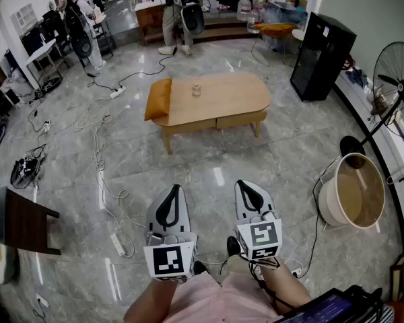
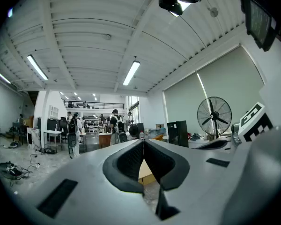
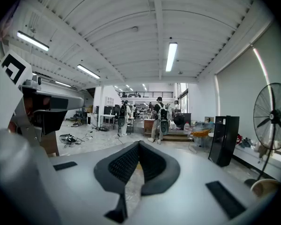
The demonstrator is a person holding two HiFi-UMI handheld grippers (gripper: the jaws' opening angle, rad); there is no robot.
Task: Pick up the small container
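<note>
Container, small, stands on wooden table, well apart from left gripper and right gripper, both pressed together.

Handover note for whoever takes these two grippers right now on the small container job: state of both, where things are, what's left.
Left gripper: shut, empty, held low in front of the body.
Right gripper: shut, empty, beside it.
Small container: stands on the wooden table across the floor, right of the orange cushion.
Done: nothing, container untouched.
Left: walk to the table, open one gripper, close on the container, lift.
</note>
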